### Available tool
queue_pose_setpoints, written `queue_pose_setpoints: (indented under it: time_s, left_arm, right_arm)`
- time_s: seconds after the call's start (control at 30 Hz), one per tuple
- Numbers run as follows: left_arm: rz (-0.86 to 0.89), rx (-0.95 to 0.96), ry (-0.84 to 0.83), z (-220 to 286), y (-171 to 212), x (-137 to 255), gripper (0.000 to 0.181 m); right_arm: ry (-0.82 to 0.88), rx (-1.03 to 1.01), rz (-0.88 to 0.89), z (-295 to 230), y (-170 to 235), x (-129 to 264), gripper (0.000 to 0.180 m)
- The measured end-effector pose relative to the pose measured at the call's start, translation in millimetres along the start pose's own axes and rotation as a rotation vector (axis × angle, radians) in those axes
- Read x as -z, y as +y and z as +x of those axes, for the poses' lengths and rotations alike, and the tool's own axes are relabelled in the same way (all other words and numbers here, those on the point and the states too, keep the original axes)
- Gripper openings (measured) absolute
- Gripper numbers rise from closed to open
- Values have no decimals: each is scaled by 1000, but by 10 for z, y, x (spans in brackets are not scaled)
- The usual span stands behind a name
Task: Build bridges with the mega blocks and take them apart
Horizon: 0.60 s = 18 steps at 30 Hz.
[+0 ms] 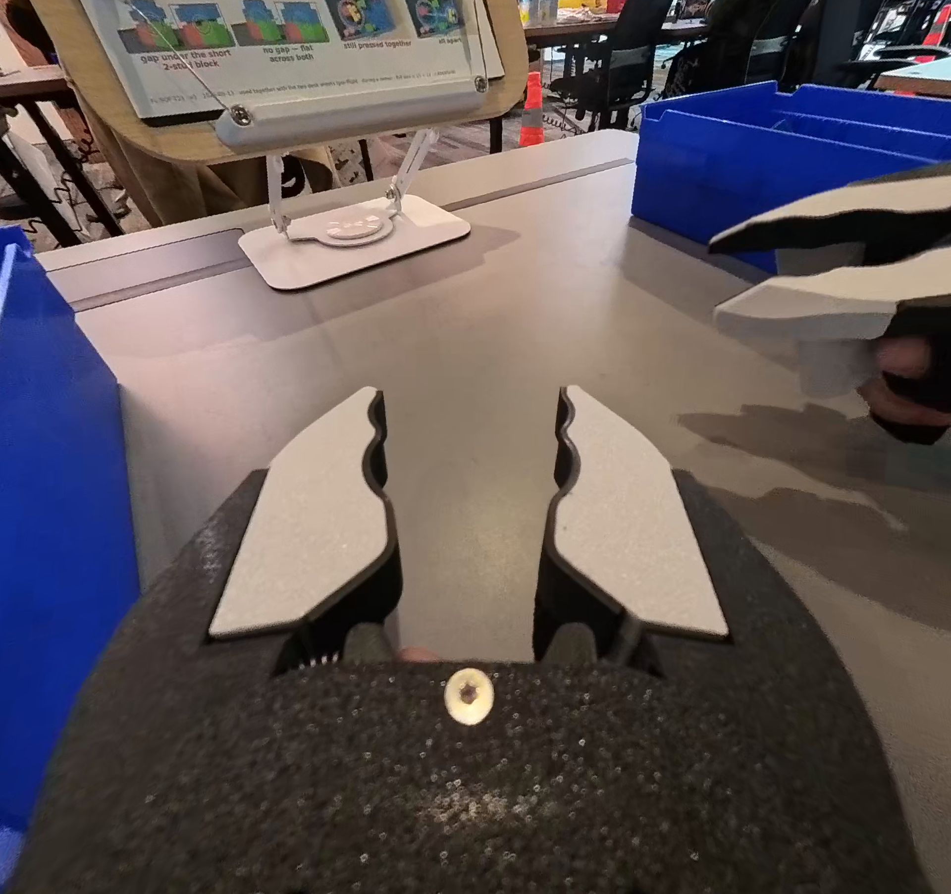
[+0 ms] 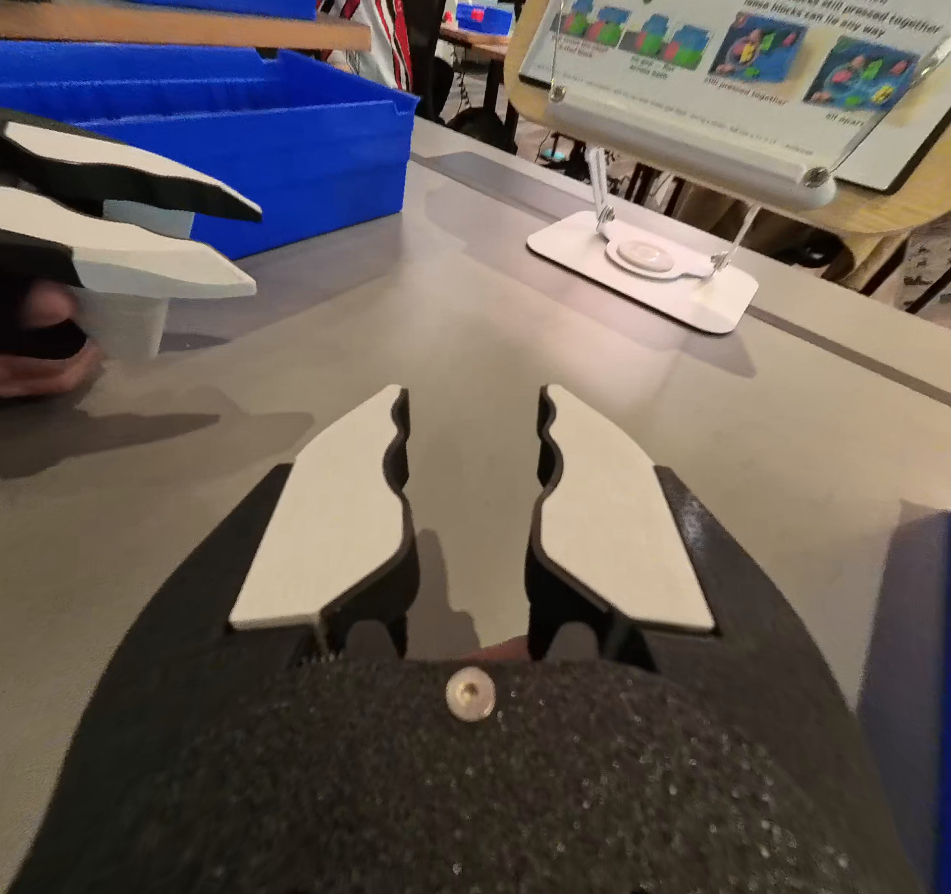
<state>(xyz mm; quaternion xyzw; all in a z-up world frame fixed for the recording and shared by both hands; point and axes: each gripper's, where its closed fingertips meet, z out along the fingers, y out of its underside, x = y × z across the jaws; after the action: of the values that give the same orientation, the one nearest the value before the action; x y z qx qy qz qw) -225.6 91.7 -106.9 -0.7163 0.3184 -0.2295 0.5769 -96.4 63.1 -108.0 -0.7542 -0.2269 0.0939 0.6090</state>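
Grippers poised, nothing built: left gripper [image 1: 471, 396] and right gripper [image 2: 473, 393] hover wide and empty above bare table [image 1: 463, 303]; no blocks visible, perhaps inside blue bins [image 1: 720, 169].

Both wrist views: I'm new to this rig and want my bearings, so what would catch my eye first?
Each view is filled by its own open gripper, left gripper and right gripper, white fingers spread over a bare grey table. Bright blue bins flank the table on both sides, and an instruction card on a white stand sits at the far edge. No blocks show on the table.
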Motion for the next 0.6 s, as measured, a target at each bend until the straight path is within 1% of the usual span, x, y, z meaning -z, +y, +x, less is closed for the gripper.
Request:
queue_pose_setpoints:
  time_s: [0.07, 0.13, 0.2, 0.27, 0.33, 0.4, 0.47, 0.53, 0.6]
  left_arm:
    - [-6, -5, -5, -1, 7, -5, 63]
    - [-9, -2, -18, -14, 2, 5, 62]
    - [-17, 26, -48, -47, -101, 81, 60]
    - [-11, 33, -106, -159, -418, 252, 60]
    - [-17, 14, -227, -459, -799, 454, 57]
    - [-89, 27, -281, -790, -1088, 546, 55]
    - [-185, 91, -284, -1133, -1246, 494, 55]
    - [-321, 154, -288, -1487, -1227, 350, 57]
    - [-443, 223, -293, -1799, -1107, 174, 58]
  right_arm:
    - [4, 10, 16, 30, 0, 3, 47]
    - [-16, -21, -13, 26, 52, -28, 48]
    - [-49, -68, 9, -6, 16, -19, 47]
    - [-60, -79, 8, -19, 20, -13, 47]
    - [-66, -78, 6, -30, 24, -2, 47]
    - [-72, -78, 13, -44, 8, 10, 47]
    - [-82, -77, 17, -66, -7, 13, 47]
    - [-91, -77, 16, -82, -8, 10, 47]
    - [-103, -82, 12, -97, -6, 4, 47]
